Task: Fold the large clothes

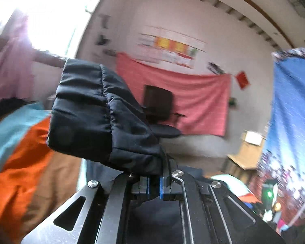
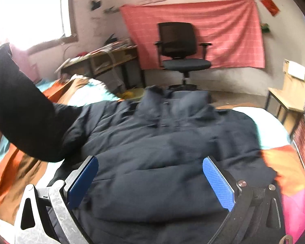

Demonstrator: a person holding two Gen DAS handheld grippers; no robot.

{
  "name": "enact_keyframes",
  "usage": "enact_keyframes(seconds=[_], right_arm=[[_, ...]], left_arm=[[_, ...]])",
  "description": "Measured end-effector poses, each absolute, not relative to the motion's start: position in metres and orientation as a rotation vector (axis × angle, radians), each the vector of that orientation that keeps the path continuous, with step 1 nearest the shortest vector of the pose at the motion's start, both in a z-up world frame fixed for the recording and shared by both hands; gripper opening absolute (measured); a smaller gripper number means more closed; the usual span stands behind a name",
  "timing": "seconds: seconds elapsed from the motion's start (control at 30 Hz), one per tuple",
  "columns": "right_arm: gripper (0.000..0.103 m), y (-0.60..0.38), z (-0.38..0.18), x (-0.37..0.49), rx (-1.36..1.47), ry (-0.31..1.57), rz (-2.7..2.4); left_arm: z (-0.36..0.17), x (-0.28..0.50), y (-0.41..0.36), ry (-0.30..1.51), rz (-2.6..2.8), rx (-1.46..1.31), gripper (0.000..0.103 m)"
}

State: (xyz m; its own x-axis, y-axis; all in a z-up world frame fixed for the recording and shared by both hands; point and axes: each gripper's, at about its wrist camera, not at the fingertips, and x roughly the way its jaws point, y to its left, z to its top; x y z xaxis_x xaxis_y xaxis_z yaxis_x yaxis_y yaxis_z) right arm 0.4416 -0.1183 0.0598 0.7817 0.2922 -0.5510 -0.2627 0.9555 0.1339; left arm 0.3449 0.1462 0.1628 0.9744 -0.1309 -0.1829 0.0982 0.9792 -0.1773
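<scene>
A dark navy puffer jacket (image 2: 168, 146) lies spread on a bed, its collar toward the far end. Its left sleeve (image 2: 20, 109) is lifted up and off the bed at the left of the right wrist view. In the left wrist view my left gripper (image 1: 154, 185) is shut on the cuff end of that sleeve (image 1: 95, 111), which stands up in front of the camera. My right gripper (image 2: 150, 181) is open, its blue pads (image 2: 218, 183) spread wide just above the jacket's lower body, holding nothing.
The bed cover (image 2: 284, 162) has orange, teal, brown and pink patches. A black office chair (image 2: 181, 48) stands beyond the bed before a red wall cloth (image 2: 229, 32). A cluttered desk (image 2: 103, 59) is at the left, a wooden stand (image 2: 290, 89) at the right, and a blue hanging cloth (image 1: 290, 122).
</scene>
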Motion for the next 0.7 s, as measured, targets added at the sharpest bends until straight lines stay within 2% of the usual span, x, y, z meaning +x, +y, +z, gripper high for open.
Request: enact_keyframes(seconds=[0.23,0.5,0.7], right_arm=[[0.103,-0.197,0.075,0.436,0.129,0.587,0.203],[0.103,-0.259,0.07,0.436,0.211,0.612,0.145],[0.103,-0.282,0.059,0.435,0.257,0.641,0.141]], left_arm=[[0.146,0.386,0.049,0.304,-0.328,-0.06,0.004],[0.087,0.418,-0.046,0.537,-0.474,0.013,0.005],[0.035,0.441,-0.086,0.716,-0.511,0.057,0.012]])
